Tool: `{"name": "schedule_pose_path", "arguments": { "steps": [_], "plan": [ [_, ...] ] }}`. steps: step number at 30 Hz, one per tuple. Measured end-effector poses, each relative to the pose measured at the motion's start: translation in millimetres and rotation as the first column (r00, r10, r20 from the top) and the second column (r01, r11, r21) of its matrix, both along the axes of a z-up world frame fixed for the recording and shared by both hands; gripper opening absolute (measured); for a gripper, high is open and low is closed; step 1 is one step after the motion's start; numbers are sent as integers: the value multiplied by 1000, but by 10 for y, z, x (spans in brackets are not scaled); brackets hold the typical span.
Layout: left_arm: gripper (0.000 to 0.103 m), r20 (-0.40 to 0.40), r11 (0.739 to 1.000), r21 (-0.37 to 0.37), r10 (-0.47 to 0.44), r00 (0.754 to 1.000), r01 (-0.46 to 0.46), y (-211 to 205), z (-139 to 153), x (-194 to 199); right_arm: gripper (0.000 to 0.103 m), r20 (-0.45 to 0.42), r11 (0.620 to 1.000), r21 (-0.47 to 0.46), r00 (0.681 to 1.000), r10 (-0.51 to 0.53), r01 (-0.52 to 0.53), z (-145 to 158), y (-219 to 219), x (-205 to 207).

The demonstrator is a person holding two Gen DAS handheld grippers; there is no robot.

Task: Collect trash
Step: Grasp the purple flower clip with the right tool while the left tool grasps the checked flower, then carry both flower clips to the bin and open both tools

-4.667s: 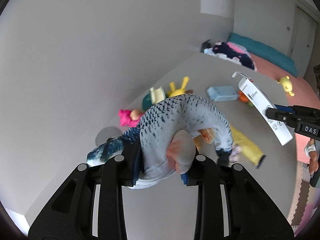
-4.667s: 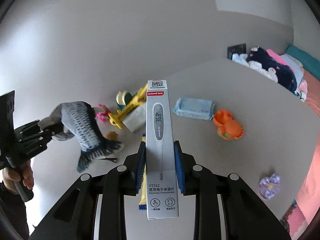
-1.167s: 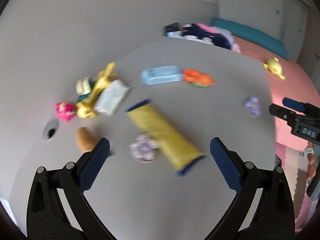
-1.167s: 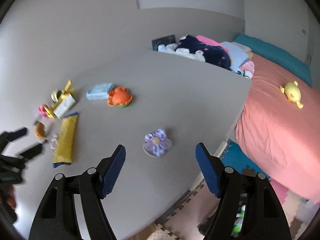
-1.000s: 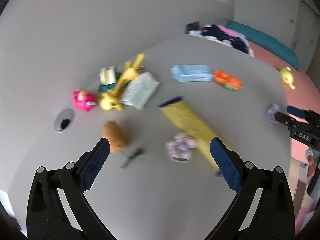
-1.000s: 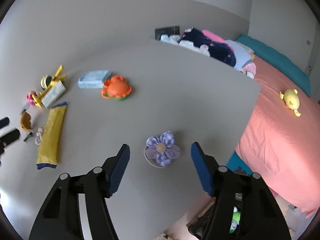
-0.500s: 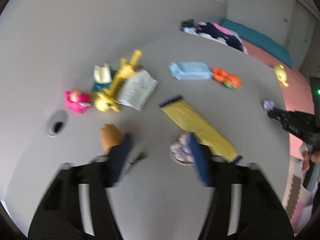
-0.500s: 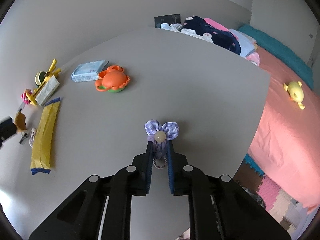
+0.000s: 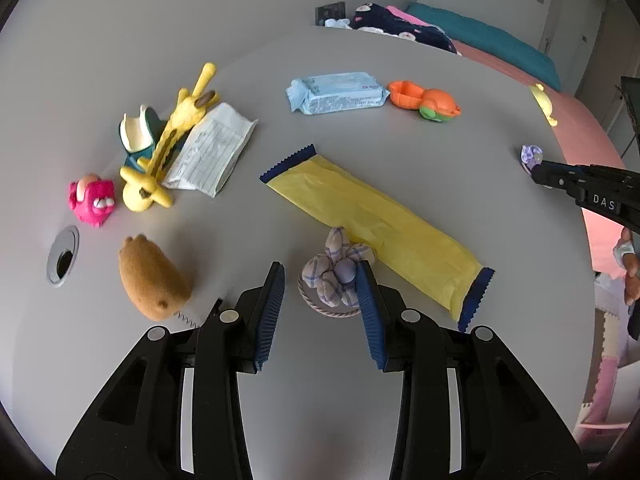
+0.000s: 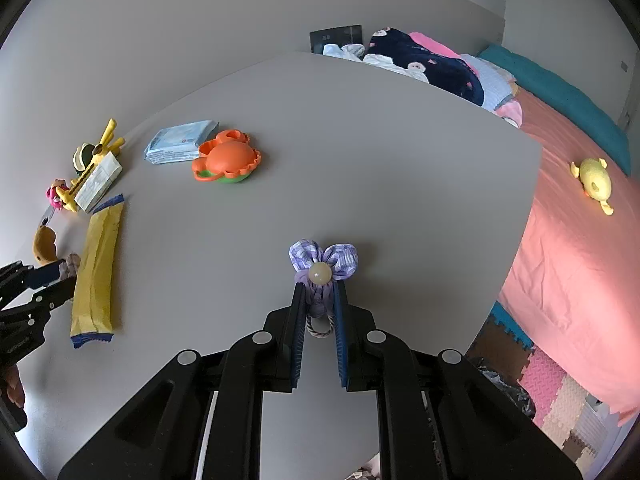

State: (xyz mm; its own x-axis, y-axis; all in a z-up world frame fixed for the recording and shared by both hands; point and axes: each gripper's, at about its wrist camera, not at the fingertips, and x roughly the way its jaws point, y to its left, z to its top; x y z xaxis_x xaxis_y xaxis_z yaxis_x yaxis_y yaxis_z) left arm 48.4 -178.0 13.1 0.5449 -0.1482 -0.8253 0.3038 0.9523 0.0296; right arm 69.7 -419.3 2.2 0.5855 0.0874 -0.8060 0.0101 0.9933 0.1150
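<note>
Left of the yellow wrapper (image 9: 376, 222) lying on the worktop (image 9: 460, 152), the left tool (image 9: 320, 280) is straddling a checked fabric flower (image 9: 338, 272) with fingers parted, while right of it the right tool (image 10: 319, 296) is clenching a purple flower hair tie (image 10: 322, 268).

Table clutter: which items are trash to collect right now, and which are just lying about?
Job items:
- yellow wrapper
- leaflet pouch
- tissue pack, possibly

Lying about:
- purple flower hair tie, clamped in right gripper
- checked flower hair tie, between left gripper fingers
- giraffe toy
- brown plush
- orange toy
</note>
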Motion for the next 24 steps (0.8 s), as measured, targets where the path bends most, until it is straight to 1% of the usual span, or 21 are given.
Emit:
{"name": "schedule_pose_path", "arguments": {
  "steps": [2,3,5,6,9,11,14,16,21,24],
  "plan": [
    [37,1,1000,-11,5,1000,-5,4,-5,20,15,-1,1000,-3,1000,4,-4,2,7,1],
    [34,3,1000,-15,5,1000,-4,9,-9,21,15,0,1000,-3,1000,5,-5,2,16,3],
    [23,7,999,-29,-23,1000,23,-12,-10,6,14,4,1000,4,1000,5,-5,6,21,-8],
    [21,15,1000,-17,-22,1000,22,-29,-8,-10,14,6,1000,9,1000,7,-7,10,19,-12],
    [20,14,999,-32,-8,1000,9,-33,5,-16,14,16,1000,27,1000,5,-6,54,9,-52],
    [20,-4,998,-55,27,1000,-27,12,24,-17,14,23,999,49,1000,10,-11,96,-3,-80],
    [20,-6,996,-71,62,998,-62,67,100,-59,14,45,997,69,999,17,-20,201,-25,-169],
    [20,6,994,-76,77,997,-76,92,195,-103,14,61,996,84,998,18,-23,261,-56,-218],
    [20,49,995,-75,69,996,-65,-20,438,-227,14,100,990,137,995,3,-17,400,-191,-398],
    [20,73,996,-78,40,997,-34,-232,553,-326,14,121,988,155,992,-17,-2,458,-324,-544]
  ]
}}
